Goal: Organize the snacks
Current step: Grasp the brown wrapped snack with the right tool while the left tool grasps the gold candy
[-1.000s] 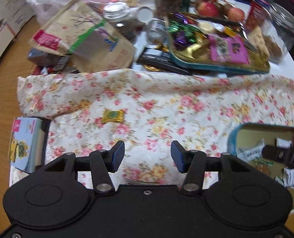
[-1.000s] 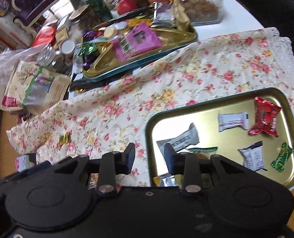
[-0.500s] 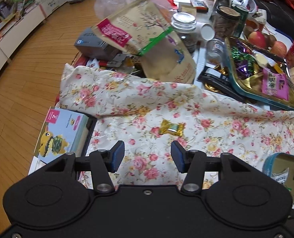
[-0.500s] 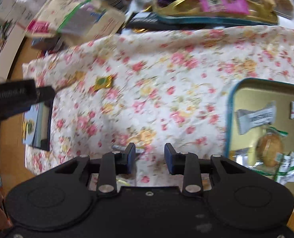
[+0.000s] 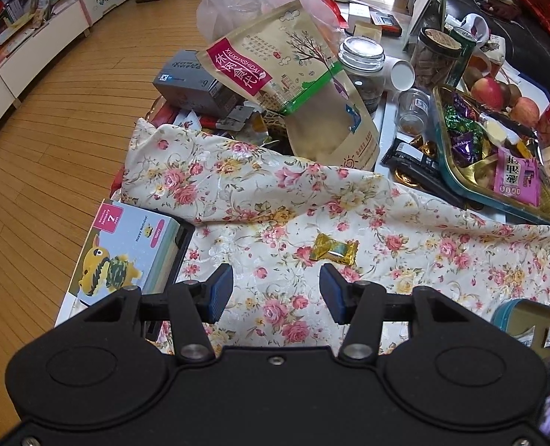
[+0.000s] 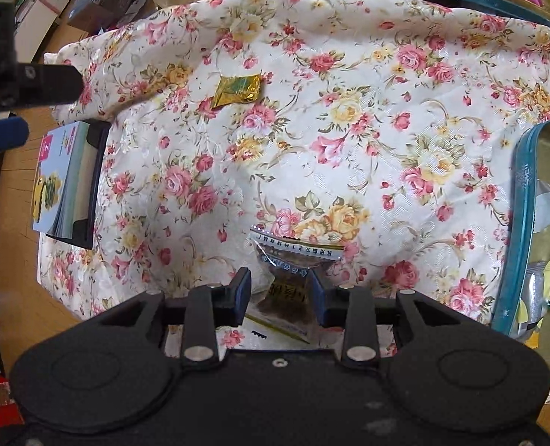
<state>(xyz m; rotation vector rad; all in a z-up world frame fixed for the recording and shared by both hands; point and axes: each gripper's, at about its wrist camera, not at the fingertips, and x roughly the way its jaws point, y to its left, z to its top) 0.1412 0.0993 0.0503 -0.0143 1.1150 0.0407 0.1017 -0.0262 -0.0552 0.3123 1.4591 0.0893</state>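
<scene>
A small gold-wrapped candy (image 5: 334, 248) lies on the floral cloth (image 5: 404, 238), just beyond my open, empty left gripper (image 5: 276, 289) and a little right of its centre line. It also shows in the right wrist view (image 6: 237, 89). My right gripper (image 6: 280, 293) is low over the cloth with its jaws open around a clear snack packet (image 6: 287, 278) holding a brown piece; the pads do not press it. The teal-rimmed gold tray (image 6: 523, 200) with several wrapped snacks lies to the right.
A calendar box (image 5: 126, 256) sits at the table's left edge. Behind the cloth stand a large tan snack bag (image 5: 304, 85), jars (image 5: 362, 70), apples (image 5: 488, 91) and a second gold tray of sweets (image 5: 497, 156). Part of the left gripper (image 6: 26, 85) shows in the right view.
My left gripper has moved closer to the gold candy. My right gripper has swung left off the tray and dropped low over the clear packet, now between its jaws.
</scene>
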